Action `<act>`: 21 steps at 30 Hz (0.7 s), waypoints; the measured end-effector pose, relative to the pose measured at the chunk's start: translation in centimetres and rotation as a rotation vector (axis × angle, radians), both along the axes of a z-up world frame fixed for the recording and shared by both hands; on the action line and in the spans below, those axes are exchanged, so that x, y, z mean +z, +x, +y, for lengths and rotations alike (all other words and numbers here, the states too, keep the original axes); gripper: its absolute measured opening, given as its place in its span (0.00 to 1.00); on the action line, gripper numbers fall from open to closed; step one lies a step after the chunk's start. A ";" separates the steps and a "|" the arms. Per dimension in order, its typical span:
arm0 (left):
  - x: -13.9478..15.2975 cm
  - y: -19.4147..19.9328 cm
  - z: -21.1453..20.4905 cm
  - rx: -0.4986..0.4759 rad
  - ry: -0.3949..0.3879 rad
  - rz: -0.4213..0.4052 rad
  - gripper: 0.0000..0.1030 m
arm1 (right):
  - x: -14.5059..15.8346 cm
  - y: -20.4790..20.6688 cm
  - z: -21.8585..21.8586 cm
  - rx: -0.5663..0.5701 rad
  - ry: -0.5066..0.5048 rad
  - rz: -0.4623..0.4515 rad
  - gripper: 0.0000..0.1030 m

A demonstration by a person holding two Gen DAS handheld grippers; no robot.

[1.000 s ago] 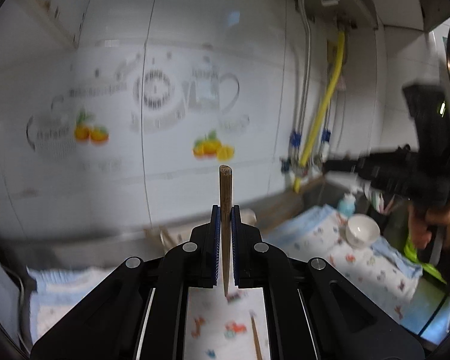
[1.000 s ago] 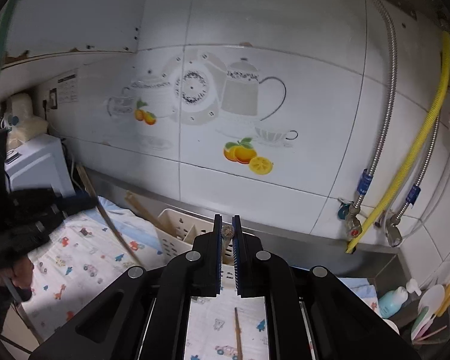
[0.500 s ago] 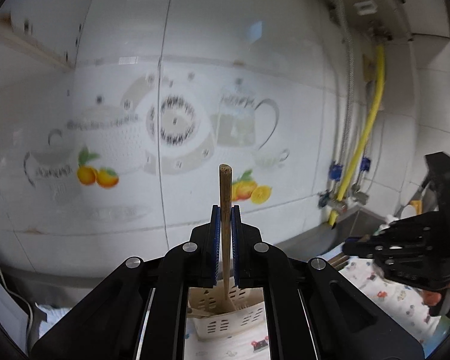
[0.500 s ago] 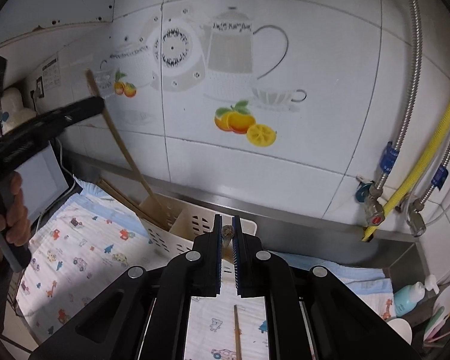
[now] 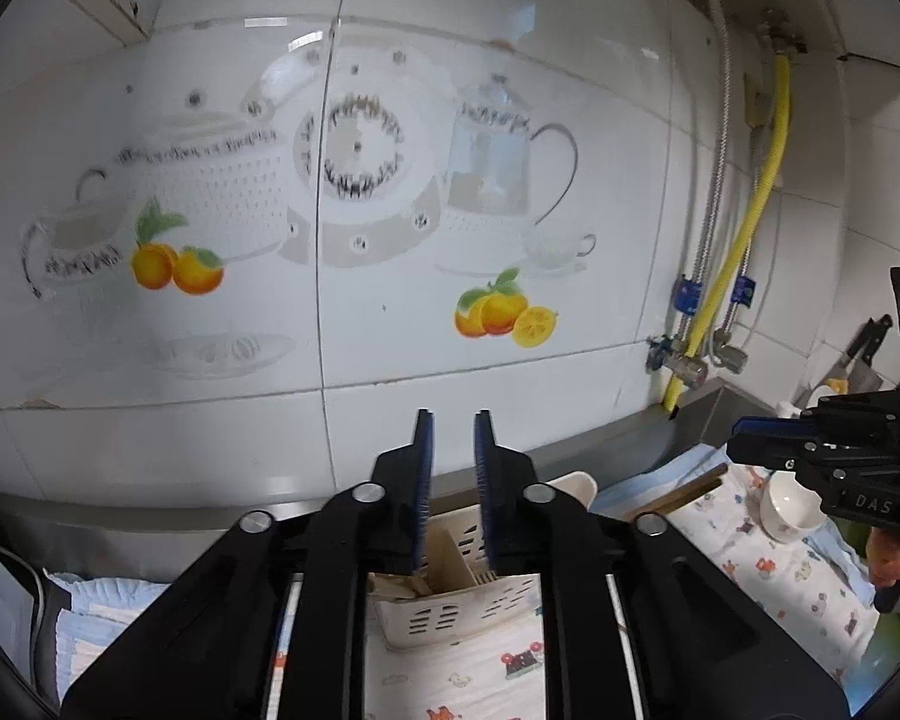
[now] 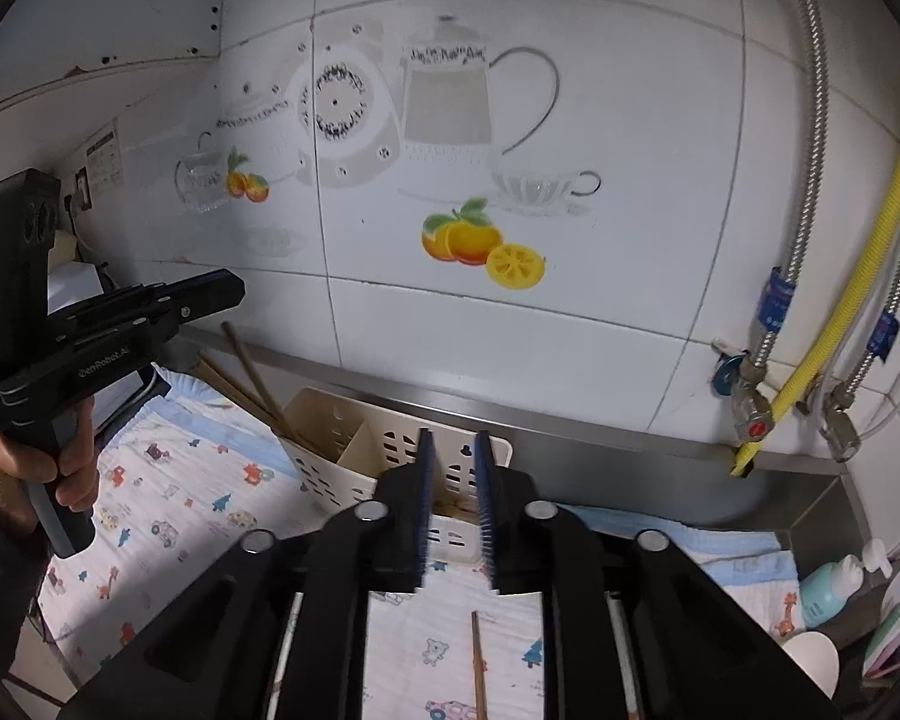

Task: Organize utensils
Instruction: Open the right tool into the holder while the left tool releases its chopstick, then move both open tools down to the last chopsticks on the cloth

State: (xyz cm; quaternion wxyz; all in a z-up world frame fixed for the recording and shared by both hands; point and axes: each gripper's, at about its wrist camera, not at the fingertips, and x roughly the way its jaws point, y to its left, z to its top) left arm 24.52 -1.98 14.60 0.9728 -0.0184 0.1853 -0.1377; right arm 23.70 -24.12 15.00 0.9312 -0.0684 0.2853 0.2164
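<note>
Cream plastic utensil caddy holds leaning chopsticks; left gripper and right gripper both gape apart, holding nothing

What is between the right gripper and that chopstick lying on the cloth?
Nothing visible. The chopstick lies bare on the printed cloth, just below the open right gripper. The utensil basket stands farther back, against the wall.
</note>
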 end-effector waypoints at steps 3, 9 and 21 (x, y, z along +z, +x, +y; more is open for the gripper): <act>0.9 -2.0 0.0 -0.013 0.005 -0.017 0.19 | 0.6 -1.7 -0.5 0.005 0.014 -0.011 0.15; 0.8 -7.6 -0.5 -0.049 0.049 -0.016 0.27 | 0.7 -6.3 -1.5 0.015 0.037 -0.027 0.21; -8.8 -16.9 -1.3 -0.139 0.118 0.178 0.27 | -4.0 -16.5 -4.4 0.011 0.106 0.000 0.21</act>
